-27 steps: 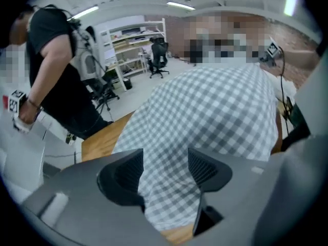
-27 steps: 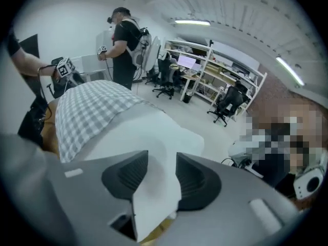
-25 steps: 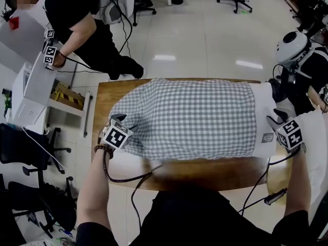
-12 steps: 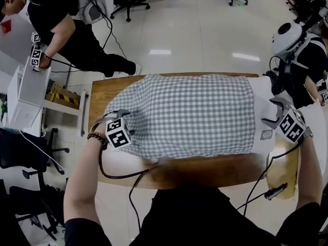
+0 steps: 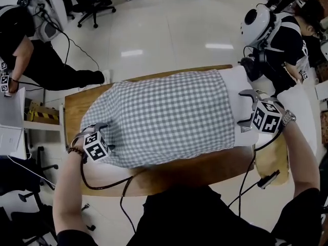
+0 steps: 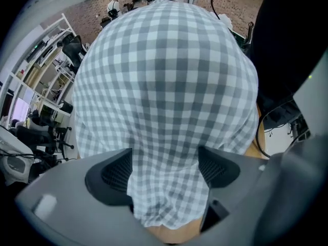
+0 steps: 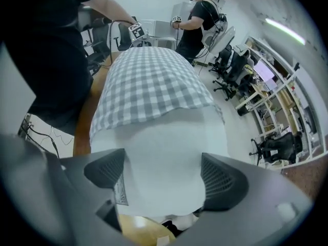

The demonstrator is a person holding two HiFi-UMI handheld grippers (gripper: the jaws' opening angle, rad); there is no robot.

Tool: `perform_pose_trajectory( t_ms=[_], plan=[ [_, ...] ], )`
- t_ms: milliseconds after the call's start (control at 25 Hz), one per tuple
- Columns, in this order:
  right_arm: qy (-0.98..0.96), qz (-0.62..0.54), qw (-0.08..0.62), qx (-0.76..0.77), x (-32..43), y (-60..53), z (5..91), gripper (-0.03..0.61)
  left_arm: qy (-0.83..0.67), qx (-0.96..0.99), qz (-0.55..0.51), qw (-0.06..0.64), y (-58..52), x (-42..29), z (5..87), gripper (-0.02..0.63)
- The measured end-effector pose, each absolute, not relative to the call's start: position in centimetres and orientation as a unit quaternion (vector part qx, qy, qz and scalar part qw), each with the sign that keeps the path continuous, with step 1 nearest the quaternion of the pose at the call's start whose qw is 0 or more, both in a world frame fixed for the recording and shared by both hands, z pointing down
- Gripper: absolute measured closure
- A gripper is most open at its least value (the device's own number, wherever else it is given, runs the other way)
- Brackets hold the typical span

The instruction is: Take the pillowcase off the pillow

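On your left, the left gripper [image 6: 165, 168] is straddling the closed end of the checked pillowcase [image 5: 159, 117]. Its jaws are opening and standing wide. A fold of the cloth is lying between the pads [image 6: 115, 170], though I cannot be sure whether they are brushing it or sitting just clear.

The pillowcase is lying flat across the wooden table [image 5: 174, 170]. It is covering most of the pillow [image 5: 240, 99], whose bare white end is sticking out on your right. There the right gripper [image 7: 161, 176] is also opening to its widest. That white end is sitting between the jaws unpinched, and a small sewn tag [image 7: 119, 191] is hanging beside one pad.

You are handling two light, soft things, and neither looks fragile. The cloth is probably thin and limp, so a shallow pinch is likely to slip off. I would gather a deep fold at the closed-end seam before pulling. The pillow is squashy and will likely compress under the jaws, so bite well in on the bare end, not on the tag. The main resistance you are facing is probably the case dragging over the filling.
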State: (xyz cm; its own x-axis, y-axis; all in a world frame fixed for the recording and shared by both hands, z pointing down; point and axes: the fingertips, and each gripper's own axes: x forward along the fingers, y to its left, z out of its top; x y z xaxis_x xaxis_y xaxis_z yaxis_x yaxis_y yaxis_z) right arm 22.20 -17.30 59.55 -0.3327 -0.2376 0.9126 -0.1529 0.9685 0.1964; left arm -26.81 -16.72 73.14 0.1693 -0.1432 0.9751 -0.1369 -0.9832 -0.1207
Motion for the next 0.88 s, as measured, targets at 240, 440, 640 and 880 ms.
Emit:
perform_pose_trajectory(
  t_ms=[240,440,640,880],
  plan=[
    [-0.811,-0.035,0.57,0.129,21.7,-18.2,60.7,0.109,0.07,-0.762,-0.644,-0.008,-17.6,-26.5,75.5,0.193],
    [-0.812,-0.029,0.568,0.132,21.1,-19.1,63.8,0.112,0.065,-0.756,-0.651,-0.023,-18.1,-27.3,78.6,0.193],
    [-0.812,-0.023,0.57,0.126,22.7,-20.0,66.2,0.12,0.049,-0.75,-0.659,-0.035,-18.3,-25.5,80.6,0.193],
    [-0.812,-0.014,0.569,0.128,23.0,-20.3,67.6,0.138,0.043,-0.745,-0.664,-0.045,-18.5,-25.4,81.7,0.201]
  ],
)
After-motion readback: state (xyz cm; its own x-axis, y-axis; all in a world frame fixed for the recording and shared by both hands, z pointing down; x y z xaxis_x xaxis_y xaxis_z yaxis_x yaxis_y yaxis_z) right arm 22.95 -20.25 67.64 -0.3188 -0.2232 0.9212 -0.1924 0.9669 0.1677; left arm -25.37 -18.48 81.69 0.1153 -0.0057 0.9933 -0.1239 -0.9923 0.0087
